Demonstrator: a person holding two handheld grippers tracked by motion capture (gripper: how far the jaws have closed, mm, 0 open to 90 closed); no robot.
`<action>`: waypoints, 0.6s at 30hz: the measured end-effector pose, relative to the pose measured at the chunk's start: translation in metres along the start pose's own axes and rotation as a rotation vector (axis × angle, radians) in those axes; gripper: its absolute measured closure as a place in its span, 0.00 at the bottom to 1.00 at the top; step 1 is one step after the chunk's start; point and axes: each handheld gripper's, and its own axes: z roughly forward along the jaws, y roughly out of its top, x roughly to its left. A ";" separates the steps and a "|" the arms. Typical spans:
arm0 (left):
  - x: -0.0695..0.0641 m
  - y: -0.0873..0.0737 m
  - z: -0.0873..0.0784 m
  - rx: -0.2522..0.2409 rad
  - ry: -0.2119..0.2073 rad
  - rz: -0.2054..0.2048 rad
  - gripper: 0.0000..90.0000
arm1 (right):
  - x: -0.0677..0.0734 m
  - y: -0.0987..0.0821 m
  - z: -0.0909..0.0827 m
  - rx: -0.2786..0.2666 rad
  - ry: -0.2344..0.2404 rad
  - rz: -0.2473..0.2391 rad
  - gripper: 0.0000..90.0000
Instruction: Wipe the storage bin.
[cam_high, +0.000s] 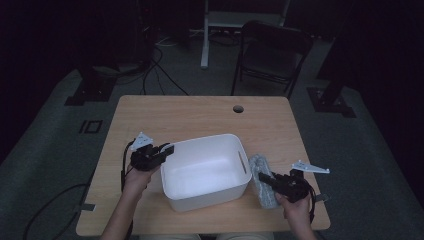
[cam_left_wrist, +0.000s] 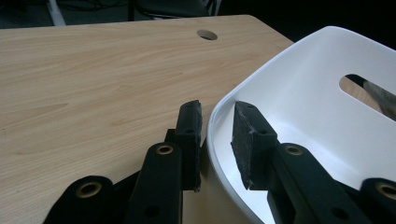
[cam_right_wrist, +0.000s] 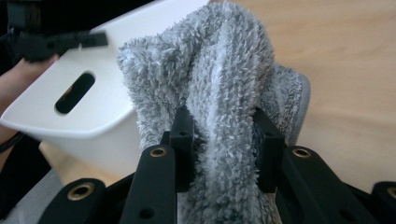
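Tongs first: the right tongs (cam_right_wrist: 223, 135) are clamped on a fold of the grey fleecy cloth (cam_right_wrist: 219, 79), their pads sunk into the pile on both sides, while the left tongs (cam_left_wrist: 217, 140) straddle the near corner of the white tub (cam_left_wrist: 299, 102), one pad outside the wall and one inside. A sliver of gap shows beside the wall, so I cannot tell whether they truly pinch the rim or only bracket it.

From the high view the cloth (cam_high: 263, 179) lies on the bench (cam_high: 200, 112) just beside the tub's right wall, outside it, with the right tongs (cam_high: 264, 178) at its near end. The tub (cam_high: 205, 170) looks empty.

The step in hand appears to be lifting the cloth over the rim and into the tub. To do it well, I would raise the cloth high enough that its hanging end clears the wall, since a dragged tail could catch on the rim or in the handle slot (cam_right_wrist: 74, 92). The left tongs (cam_high: 159, 152) should brace the tub so it does not slide or tip. Release belongs over the middle of the tub, not at the edge.

Hard to make out: how much cloth hangs below the grip, as the lower part is cut off in the right gripper view. The room is dim, and the cloth's far end blends into the tub's shadow. The tub's floor is partly hidden by its own near wall.
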 end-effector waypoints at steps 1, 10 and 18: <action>0.000 0.000 0.000 0.001 0.001 0.002 0.81 | 0.001 -0.003 0.002 0.002 0.010 0.010 0.76; -0.004 0.001 0.002 0.010 0.018 0.007 0.81 | -0.010 -0.021 0.039 0.115 -0.005 0.039 0.77; -0.003 0.002 0.002 0.013 0.012 0.012 0.81 | -0.017 -0.010 0.049 0.146 -0.023 0.029 0.78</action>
